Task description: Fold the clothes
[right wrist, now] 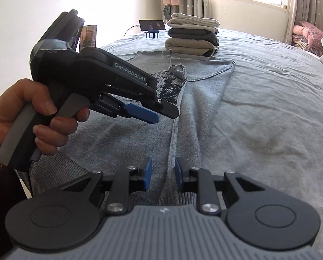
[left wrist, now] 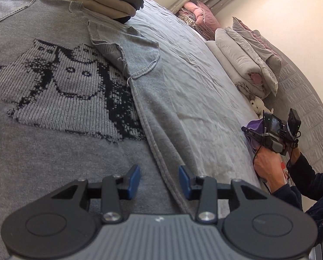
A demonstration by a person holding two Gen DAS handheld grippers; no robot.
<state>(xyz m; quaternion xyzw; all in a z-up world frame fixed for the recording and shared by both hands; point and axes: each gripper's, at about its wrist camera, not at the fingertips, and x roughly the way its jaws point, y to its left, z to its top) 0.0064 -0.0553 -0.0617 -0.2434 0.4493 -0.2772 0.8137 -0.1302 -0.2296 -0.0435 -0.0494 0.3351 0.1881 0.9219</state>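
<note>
Inventory: one grey knit sweater (right wrist: 139, 134) lies spread on one bed (right wrist: 269, 86), and one stack of folded garments (right wrist: 191, 36) beyond it shows three main layers (cream on top, dark grey in the middle, beige at the bottom) plus a thin dark edge underneath. Two claws are present, the left claw (left wrist: 159, 181) and the right claw (right wrist: 161, 174), each with two blue fingertip pads. One phone (right wrist: 152, 25) stands on one stand at the far edge of the bed.
</note>
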